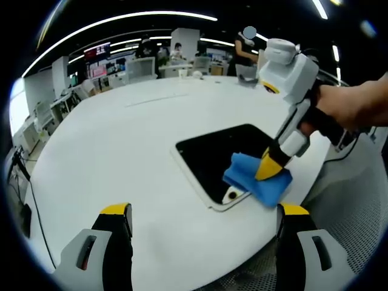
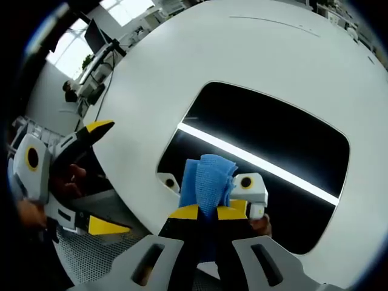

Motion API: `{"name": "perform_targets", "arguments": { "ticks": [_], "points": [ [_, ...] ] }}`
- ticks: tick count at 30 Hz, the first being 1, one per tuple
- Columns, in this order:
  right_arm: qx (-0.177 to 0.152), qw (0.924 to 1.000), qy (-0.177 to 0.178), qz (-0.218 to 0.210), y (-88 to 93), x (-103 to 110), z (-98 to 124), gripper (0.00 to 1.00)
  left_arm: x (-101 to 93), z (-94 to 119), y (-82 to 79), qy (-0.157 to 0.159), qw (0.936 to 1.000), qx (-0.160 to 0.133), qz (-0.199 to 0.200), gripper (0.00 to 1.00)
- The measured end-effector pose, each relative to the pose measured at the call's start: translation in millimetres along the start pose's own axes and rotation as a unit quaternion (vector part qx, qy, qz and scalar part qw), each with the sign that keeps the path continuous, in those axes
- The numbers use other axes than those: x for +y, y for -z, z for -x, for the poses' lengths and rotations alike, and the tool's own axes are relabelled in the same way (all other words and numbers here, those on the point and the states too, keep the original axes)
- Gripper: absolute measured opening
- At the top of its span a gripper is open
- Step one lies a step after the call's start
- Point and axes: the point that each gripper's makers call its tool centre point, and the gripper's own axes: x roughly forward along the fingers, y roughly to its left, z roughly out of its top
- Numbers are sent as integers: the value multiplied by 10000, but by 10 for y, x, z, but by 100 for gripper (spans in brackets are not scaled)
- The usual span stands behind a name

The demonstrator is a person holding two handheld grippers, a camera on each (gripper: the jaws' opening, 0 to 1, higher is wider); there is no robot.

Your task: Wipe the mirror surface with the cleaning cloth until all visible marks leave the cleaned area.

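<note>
Between the right gripper [image 2: 208, 213] jaws, the soft, floppy cloth [image 2: 206, 182] is pinched, best bunched; left gripper [image 1: 203, 212] is held wide.

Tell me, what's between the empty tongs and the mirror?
Just bare white table. In the left gripper view, the open left tongs hover near the mirror, with nothing lying between them.

Right gripper [image 2: 208, 212] fingers clamped on cloth [image 2: 207, 179] — left gripper [image 1: 203, 213] fingers spread.
</note>
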Motion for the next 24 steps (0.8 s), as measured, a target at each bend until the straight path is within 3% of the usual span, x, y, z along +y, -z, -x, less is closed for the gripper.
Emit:
{"name": "perform_targets", "arguments": {
  "ticks": [24],
  "points": [
    [7,9999,166,-26,104,-227,100,2,12,11,15,-50,10000,36,50,99]
  ]
}}
